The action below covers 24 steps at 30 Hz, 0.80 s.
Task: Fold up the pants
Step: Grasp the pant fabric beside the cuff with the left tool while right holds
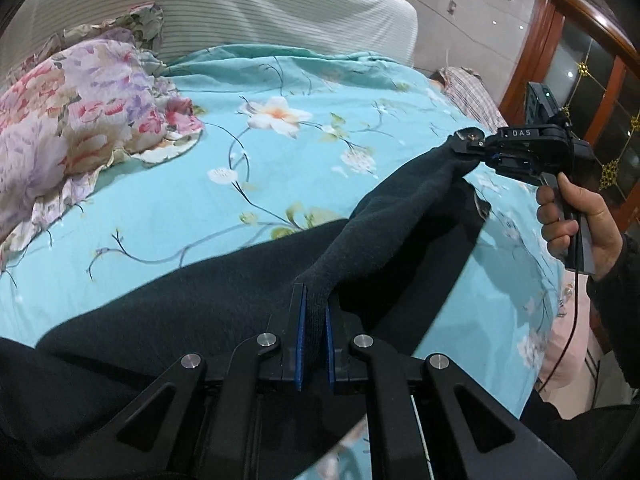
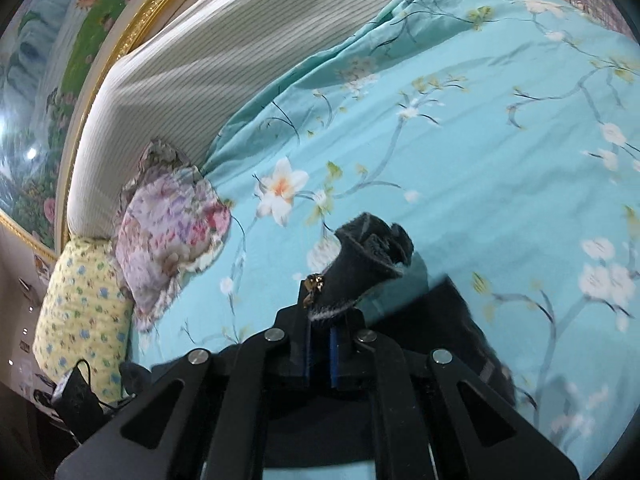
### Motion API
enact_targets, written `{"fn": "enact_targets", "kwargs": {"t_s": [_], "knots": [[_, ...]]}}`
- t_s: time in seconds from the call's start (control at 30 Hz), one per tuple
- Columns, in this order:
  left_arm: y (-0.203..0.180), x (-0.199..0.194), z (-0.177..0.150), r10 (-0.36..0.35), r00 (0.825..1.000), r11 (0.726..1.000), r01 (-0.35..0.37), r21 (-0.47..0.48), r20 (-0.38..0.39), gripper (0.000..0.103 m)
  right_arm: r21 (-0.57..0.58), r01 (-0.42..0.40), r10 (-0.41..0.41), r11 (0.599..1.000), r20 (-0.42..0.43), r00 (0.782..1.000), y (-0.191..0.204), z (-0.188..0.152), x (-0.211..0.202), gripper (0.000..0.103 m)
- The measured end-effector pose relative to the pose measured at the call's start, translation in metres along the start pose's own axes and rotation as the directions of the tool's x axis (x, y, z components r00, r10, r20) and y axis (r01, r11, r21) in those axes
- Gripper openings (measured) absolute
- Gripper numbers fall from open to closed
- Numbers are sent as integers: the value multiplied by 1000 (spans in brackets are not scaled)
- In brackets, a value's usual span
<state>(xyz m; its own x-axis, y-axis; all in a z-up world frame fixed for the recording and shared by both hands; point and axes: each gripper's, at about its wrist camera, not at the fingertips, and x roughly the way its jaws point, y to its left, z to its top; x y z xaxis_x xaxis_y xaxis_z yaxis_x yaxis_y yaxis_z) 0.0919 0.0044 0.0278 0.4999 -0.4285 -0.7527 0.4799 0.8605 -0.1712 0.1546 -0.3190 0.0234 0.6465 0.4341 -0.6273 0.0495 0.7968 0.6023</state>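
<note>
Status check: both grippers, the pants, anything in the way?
Left gripper shut on pants. Right gripper shut on pants too, edge lifted off the bed cover. Floral pillow lies clear.

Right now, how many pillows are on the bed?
2: a pink flowery pillow by the striped headboard, and a yellow dotted pillow right beside it at the bed's edge. More may be hidden.

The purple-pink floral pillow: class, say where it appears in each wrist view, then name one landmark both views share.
Left wrist view: floral pillow at the left edge, on the turquoise bedspread.
Right wrist view: floral pillow left of centre, below the striped headboard.
Shared landmark: the white-and-orange flower printed beside it.
</note>
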Motion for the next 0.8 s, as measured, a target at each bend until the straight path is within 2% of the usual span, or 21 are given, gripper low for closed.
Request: {"fn": "enact_targets", "kwargs": {"t_s": [0.17,0.3,0.5,0.63,0.73,0.77,0.8], "knots": [[-9,1,-13,-18,1000,1000,18,16,-15,6,-1,46,-46,999,-14,999,-20,-27,-13,7],[-16,8,-20,-16,999,999,18,38,-40,6,45,70,-69,997,-32,997,-43,-43,-12,7],[-21,17,-28,-21,997,998,25,59,-75,7,76,101,-98,992,-41,994,-60,-56,-9,7],[-18,25,-32,-15,995,999,19,40,-99,10,88,108,-104,990,-47,993,-63,-57,-6,9],[-16,25,-38,-17,994,1000,19,9,-104,14,73,133,-130,988,-44,991,-58,-57,-11,19],[-15,24,-39,-19,995,1000,19,-2,-101,16,66,144,-141,987,-39,989,-57,-57,-13,24],[-15,23,-40,-21,995,1000,20,-13,-99,21,58,152,-151,987,-25,988,-56,-57,-18,32]]}}
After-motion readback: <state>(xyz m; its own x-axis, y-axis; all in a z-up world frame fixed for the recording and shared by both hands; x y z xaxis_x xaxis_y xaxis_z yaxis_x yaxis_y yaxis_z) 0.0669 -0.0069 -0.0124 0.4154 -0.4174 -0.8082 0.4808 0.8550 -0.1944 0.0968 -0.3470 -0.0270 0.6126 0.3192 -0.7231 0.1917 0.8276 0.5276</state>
